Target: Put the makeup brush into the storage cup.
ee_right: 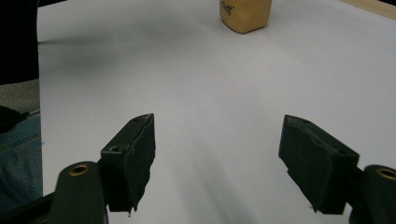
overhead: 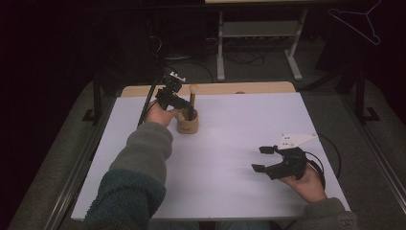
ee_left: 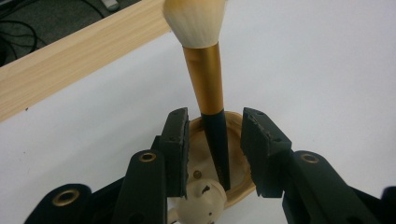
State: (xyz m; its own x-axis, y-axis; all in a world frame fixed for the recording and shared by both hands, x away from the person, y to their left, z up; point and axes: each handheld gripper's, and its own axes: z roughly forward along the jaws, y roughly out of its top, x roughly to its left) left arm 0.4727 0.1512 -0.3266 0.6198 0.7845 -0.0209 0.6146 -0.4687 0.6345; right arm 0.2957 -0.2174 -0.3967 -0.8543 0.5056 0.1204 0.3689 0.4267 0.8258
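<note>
Gold-ferruled and white-bristled, the makeup brush (ee_left: 204,79) stands nearly upright in the wooden holder (overhead: 187,125) at the far left of the white table (overhead: 239,143), its long axis running from the cup up toward the wood edge strip (ee_left: 70,70). Its dark handle sits between the pads of the left gripper (ee_left: 215,149), which stand slightly apart from it, not pressing. Any withdrawal has to run back along that axis. Well apart at the near right, the right gripper (overhead: 262,159) rests with jaws spread, holding nothing.
</note>
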